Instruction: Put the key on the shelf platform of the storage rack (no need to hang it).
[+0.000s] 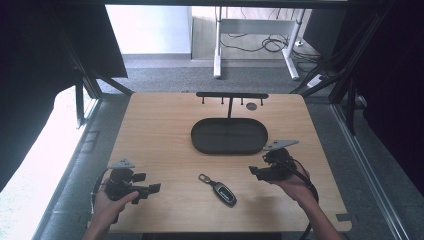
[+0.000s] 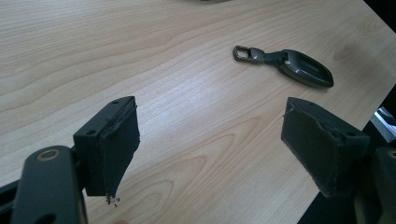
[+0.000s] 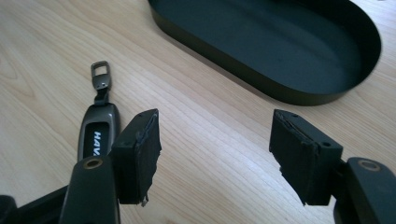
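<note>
A dark grey car key fob (image 1: pixel 223 192) with a metal loop lies flat on the wooden table (image 1: pixel 160 130), near its front edge and between my two grippers. My left gripper (image 1: pixel 147 183) is at the front left, held in a hand, its jaws wide apart over bare wood. In the left gripper view (image 2: pixel 210 144) the fob (image 2: pixel 303 70) lies ahead and to the right. My right gripper (image 1: pixel 256 172) hovers at the front right, pointing left, open with nothing between its jaws. In the right gripper view (image 3: pixel 215 154) the fob (image 3: pixel 99 135) lies just beyond the left jaw.
A black oval tray (image 1: pixel 230 136) sits empty at the table's middle, close ahead of the right gripper, and its rim (image 3: pixel 261 81) is seen in the right gripper view. Behind it stands a black rack with small hooks (image 1: pixel 231 95), and a small round disc (image 1: pixel 251 106) lies beside the rack.
</note>
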A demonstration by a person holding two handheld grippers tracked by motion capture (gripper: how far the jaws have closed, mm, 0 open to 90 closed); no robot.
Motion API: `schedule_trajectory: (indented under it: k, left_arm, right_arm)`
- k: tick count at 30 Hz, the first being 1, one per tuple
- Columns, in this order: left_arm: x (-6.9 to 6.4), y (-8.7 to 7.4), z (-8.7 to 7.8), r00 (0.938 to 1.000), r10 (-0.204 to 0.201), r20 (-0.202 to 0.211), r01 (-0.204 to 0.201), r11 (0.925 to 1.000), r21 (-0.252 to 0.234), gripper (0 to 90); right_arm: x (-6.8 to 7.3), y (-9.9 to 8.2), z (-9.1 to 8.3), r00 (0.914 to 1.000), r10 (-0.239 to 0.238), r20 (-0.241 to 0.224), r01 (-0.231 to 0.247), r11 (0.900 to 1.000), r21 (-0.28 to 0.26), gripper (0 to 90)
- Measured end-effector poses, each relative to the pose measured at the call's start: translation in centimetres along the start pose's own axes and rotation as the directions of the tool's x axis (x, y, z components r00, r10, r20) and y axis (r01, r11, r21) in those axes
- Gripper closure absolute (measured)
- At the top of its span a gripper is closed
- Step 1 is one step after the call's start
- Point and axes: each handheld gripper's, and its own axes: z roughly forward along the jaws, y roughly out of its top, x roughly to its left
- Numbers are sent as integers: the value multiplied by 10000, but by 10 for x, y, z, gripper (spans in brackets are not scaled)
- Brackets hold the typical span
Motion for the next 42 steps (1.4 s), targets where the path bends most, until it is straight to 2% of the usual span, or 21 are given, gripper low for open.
schedule_trajectory:
  k: [10,16,29,39,42]
  left_arm:
    - [-1,0,0,10000,15,16,-15,10000,0,196]
    - [-1,0,3,10000,25,21,-25,10000,85,196]
    - [-2,0,4,10000,52,38,-52,9999,125,196]
    - [-2,0,5,10000,64,48,-65,9999,137,196]
    - [-2,0,6,9999,96,77,-97,9997,206,196]
  right_arm:
    - [15,12,12,9988,-374,-329,385,9987,337,344]
    - [26,19,20,9958,-728,-552,757,9958,510,345]
    - [42,27,32,9901,-1146,-808,1207,9898,762,344]
    - [49,30,39,9871,-1254,-990,1343,9869,890,348]
    - [55,31,43,9858,-1295,-1065,1409,9842,1070,351]
